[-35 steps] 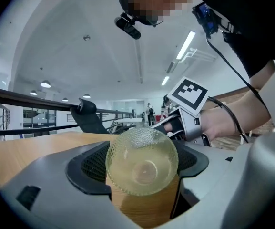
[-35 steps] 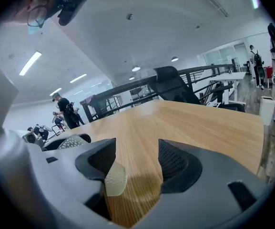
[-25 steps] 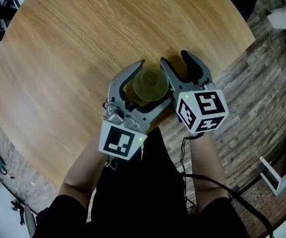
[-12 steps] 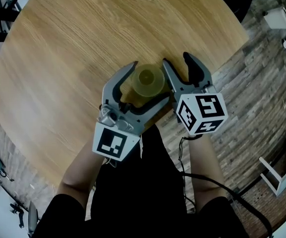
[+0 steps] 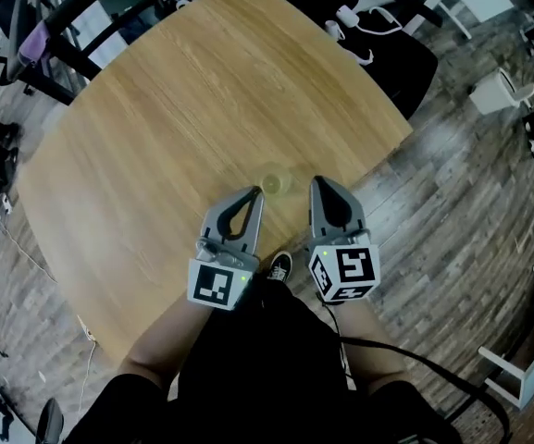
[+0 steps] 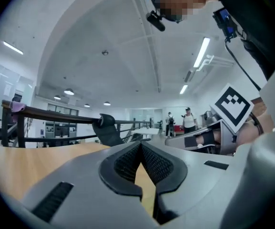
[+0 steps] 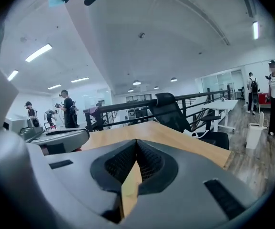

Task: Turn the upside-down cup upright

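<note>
A small translucent yellow cup (image 5: 274, 182) stands alone on the round wooden table (image 5: 155, 128), near its front edge; I cannot tell which end is up. My left gripper (image 5: 253, 195) hovers just short of it on the left, jaws shut with nothing between them. My right gripper (image 5: 320, 185) hovers to the cup's right, also shut and empty. In the left gripper view the left gripper (image 6: 140, 144) has its pads pressed together, and the right gripper (image 6: 208, 137) shows beside it. The right gripper view shows the right gripper (image 7: 136, 142) closed the same way. The cup is in neither gripper view.
The table's front-right edge (image 5: 378, 160) runs close to the right gripper, with wood-plank floor beyond. A black office chair (image 5: 391, 58) stands at the far side of the table. Dark railings (image 5: 72, 26) line the far left. People stand far off in the room.
Both grippers were open on either side of the cup; now they are shut and have risen and pulled back from it. The cup stays on the table.
</note>
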`<act>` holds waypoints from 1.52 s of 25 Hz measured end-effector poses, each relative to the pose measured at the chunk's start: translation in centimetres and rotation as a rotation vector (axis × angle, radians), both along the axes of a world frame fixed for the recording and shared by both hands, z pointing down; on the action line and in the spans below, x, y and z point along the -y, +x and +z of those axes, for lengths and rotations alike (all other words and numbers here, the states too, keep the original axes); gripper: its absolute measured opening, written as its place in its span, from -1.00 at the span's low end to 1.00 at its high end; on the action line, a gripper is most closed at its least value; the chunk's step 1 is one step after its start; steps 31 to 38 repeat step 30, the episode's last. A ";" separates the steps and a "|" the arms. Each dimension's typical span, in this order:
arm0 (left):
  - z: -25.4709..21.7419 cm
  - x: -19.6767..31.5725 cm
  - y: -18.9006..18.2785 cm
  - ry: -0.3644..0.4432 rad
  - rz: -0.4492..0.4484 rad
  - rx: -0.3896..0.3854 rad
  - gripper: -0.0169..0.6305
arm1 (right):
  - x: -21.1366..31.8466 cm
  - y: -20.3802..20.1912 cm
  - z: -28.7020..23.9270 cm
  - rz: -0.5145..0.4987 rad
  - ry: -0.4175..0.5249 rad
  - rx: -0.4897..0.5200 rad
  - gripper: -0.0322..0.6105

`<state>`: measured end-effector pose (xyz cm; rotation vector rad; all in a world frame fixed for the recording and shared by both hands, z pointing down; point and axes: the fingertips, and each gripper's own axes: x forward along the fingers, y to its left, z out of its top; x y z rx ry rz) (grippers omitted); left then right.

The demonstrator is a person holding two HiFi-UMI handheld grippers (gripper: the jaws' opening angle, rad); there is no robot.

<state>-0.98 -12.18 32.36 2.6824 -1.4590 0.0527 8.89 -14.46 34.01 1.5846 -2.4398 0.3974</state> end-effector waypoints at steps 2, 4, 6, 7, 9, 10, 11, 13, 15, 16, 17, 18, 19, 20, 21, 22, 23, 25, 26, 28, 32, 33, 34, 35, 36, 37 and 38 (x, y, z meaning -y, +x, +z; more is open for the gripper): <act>-0.7 -1.5 0.5 -0.029 -0.008 0.017 -0.92 | -1.8 -0.6 -1.1 -0.030 0.006 -0.010 -0.86; -1.4 -3.1 1.2 -0.057 0.003 0.031 -0.92 | -3.7 -1.2 -1.9 -0.073 0.006 -0.030 -0.86; -1.9 -4.7 1.8 -0.078 0.013 0.037 -0.92 | -5.4 -2.0 -2.7 -0.113 0.000 -0.027 -0.86; -2.3 -5.2 2.0 -0.080 0.020 0.041 -0.92 | -5.9 -2.3 -3.2 -0.127 0.000 -0.020 -0.86; -3.3 -6.2 2.5 -0.066 0.027 0.051 -0.92 | -6.8 -2.5 -4.6 -0.145 0.013 -0.014 -0.86; -3.9 -6.6 2.6 -0.051 0.026 0.059 -0.92 | -7.3 -2.5 -5.3 -0.152 0.022 -0.013 -0.86; -4.5 -7.1 2.7 -0.036 0.023 0.065 -0.92 | -7.7 -2.5 -5.9 -0.161 0.029 -0.013 -0.86; -5.3 -7.8 2.5 -0.020 0.008 0.066 -0.92 | -8.2 -2.4 -6.8 -0.174 0.037 -0.010 -0.86; -5.9 -8.3 2.2 -0.027 -0.011 0.051 -0.92 | -8.4 -2.1 -7.2 -0.180 0.032 -0.003 -0.86; -6.2 -8.5 2.1 -0.032 -0.017 0.043 -0.92 | -8.4 -2.0 -7.4 -0.181 0.029 0.000 -0.86; -6.5 -8.7 2.1 -0.036 -0.020 0.039 -0.92 | -8.5 -2.0 -7.6 -0.182 0.028 0.003 -0.86; -6.8 -8.9 2.2 -0.037 -0.021 0.039 -0.92 | -8.6 -2.0 -8.0 -0.183 0.029 0.006 -0.86; -7.1 -9.1 2.2 -0.036 -0.021 0.041 -0.92 | -8.7 -2.1 -8.4 -0.184 0.031 0.008 -0.86; -7.4 -9.3 2.2 -0.034 -0.021 0.043 -0.92 | -8.9 -2.4 -8.8 -0.188 0.034 0.011 -0.86; -7.6 -9.4 2.2 -0.031 -0.021 0.047 -0.92 | -9.0 -2.7 -9.2 -0.192 0.037 0.014 -0.86; -7.8 -9.5 2.1 -0.028 -0.021 0.051 -0.92 | -9.1 -2.9 -9.5 -0.195 0.040 0.015 -0.86; -8.0 -9.4 2.0 -0.022 -0.021 0.056 -0.92 | -9.2 -3.2 -9.8 -0.199 0.042 0.013 -0.86; -8.5 -9.2 1.8 -0.009 -0.021 0.060 -0.92 | -9.1 -3.7 -10.2 -0.203 0.049 0.006 -0.86; -8.6 -9.0 1.5 -0.006 -0.021 0.057 -0.92 | -9.1 -4.0 -10.3 -0.204 0.055 0.002 -0.86; -8.5 -8.6 1.2 -0.005 -0.017 0.052 -0.92 | -8.9 -4.4 -10.3 -0.197 0.066 -0.007 -0.86; -8.2 -8.2 0.9 -0.005 -0.009 0.048 -0.92 | -8.8 -4.5 -10.1 -0.183 0.072 -0.017 -0.86; -8.2 -8.2 0.9 -0.005 -0.009 0.048 -0.92 | -8.8 -4.5 -10.1 -0.183 0.072 -0.017 -0.86; -8.2 -8.2 0.9 -0.005 -0.009 0.048 -0.92 | -8.8 -4.5 -10.1 -0.183 0.072 -0.017 -0.86; -8.2 -8.2 0.9 -0.005 -0.009 0.048 -0.92 | -8.8 -4.5 -10.1 -0.183 0.072 -0.017 -0.86; -8.2 -8.2 0.9 -0.005 -0.009 0.048 -0.92 | -8.8 -4.5 -10.1 -0.183 0.072 -0.017 -0.86; -8.2 -8.2 0.9 -0.005 -0.009 0.048 -0.92 | -8.8 -4.5 -10.1 -0.183 0.072 -0.017 -0.86; -8.2 -8.2 0.9 -0.005 -0.009 0.048 -0.92 | -8.8 -4.5 -10.1 -0.183 0.072 -0.017 -0.86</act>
